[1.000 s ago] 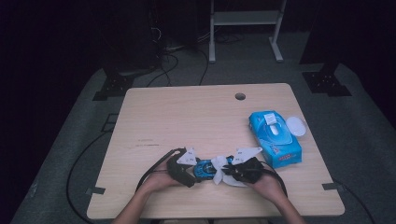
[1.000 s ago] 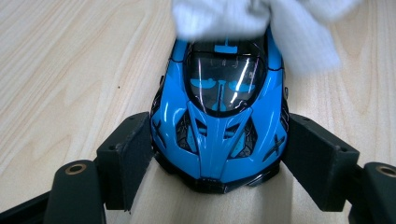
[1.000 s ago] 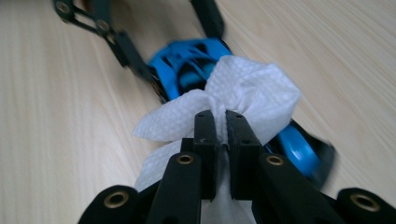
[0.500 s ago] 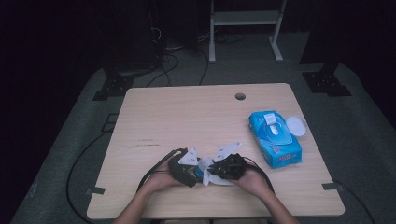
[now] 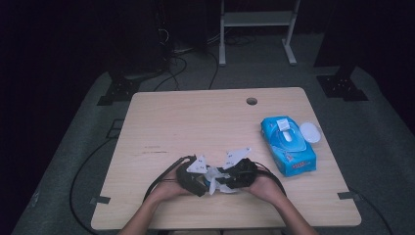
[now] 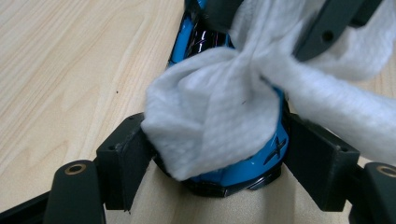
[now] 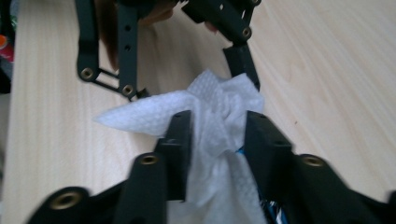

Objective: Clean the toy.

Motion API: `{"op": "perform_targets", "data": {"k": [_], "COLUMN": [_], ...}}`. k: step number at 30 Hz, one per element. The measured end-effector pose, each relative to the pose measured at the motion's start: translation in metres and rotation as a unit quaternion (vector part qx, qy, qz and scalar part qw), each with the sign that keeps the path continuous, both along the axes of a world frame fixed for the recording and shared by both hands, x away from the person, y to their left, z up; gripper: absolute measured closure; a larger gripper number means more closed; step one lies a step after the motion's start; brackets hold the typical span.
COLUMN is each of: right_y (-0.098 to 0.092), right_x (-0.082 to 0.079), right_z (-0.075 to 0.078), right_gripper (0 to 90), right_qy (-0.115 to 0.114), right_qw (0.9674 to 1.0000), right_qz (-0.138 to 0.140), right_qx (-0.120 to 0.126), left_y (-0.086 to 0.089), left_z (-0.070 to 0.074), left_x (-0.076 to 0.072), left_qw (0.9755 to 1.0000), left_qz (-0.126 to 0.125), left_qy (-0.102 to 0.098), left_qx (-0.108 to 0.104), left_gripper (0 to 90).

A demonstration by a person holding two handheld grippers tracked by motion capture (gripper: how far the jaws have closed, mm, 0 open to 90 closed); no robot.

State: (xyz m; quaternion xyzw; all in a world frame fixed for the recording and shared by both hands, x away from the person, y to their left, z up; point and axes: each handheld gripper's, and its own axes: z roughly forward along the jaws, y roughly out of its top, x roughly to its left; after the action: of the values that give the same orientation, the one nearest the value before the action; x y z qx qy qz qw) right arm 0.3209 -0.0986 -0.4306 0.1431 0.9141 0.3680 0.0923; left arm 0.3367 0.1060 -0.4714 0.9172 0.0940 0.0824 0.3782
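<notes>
My left gripper [image 6: 212, 154] clamps the blue toy [image 6: 243, 170] at the table's [image 5: 195, 122] near edge while my right gripper [image 7: 212, 135] — jaws just opening around the wipe [image 7: 215, 112] — risks dropping it mid-polish.

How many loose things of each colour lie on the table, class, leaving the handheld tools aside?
Blue: 2, the wipes pack and the small blue object under the wipe
White: 2, the wipe and the round lid
Total: 4
</notes>
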Motion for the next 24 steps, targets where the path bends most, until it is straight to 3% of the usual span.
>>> {"op": "perform_targets", "data": {"k": [5,8,10,13,18,24], "right_y": [0.019,0.03,0.03,0.023,0.002,-0.033], "right_x": [0.004,0.005,0.007,0.006,-0.003,-0.005], "right_z": [-0.006,-0.01,-0.012,-0.011,-0.007,-0.006], "right_gripper": [55.0,68.2,78.0,82.4,83.7,84.0], "right_qy": [-0.008,-0.018,-0.015,0.0,-0.013,-0.013], "right_qw": [0.9991,0.9977,0.9982,0.9993,0.9991,0.9994], "right_qz": [0.031,0.042,0.037,0.024,0.02,-0.011], "right_qx": [-0.029,-0.049,-0.045,-0.028,-0.034,-0.031], "left_y": [0.0,0.0,0.0,0.0,0.001,0.001], "left_z": [0.0,0.0,0.0,0.0,0.0,0.0], "left_x": [0.0,0.0,0.0,0.001,0.0,0.0], "left_qw": [1.0,1.0,1.0,1.0,1.0,1.0], "left_qz": [-0.002,-0.002,-0.001,-0.002,-0.001,-0.001], "left_qy": [0.001,0.002,0.0,0.002,0.001,0.001], "left_qx": [0.001,0.0,-0.001,-0.001,-0.001,-0.002], "left_gripper": [25.7,25.7,25.7,25.8,25.8,25.8]}}
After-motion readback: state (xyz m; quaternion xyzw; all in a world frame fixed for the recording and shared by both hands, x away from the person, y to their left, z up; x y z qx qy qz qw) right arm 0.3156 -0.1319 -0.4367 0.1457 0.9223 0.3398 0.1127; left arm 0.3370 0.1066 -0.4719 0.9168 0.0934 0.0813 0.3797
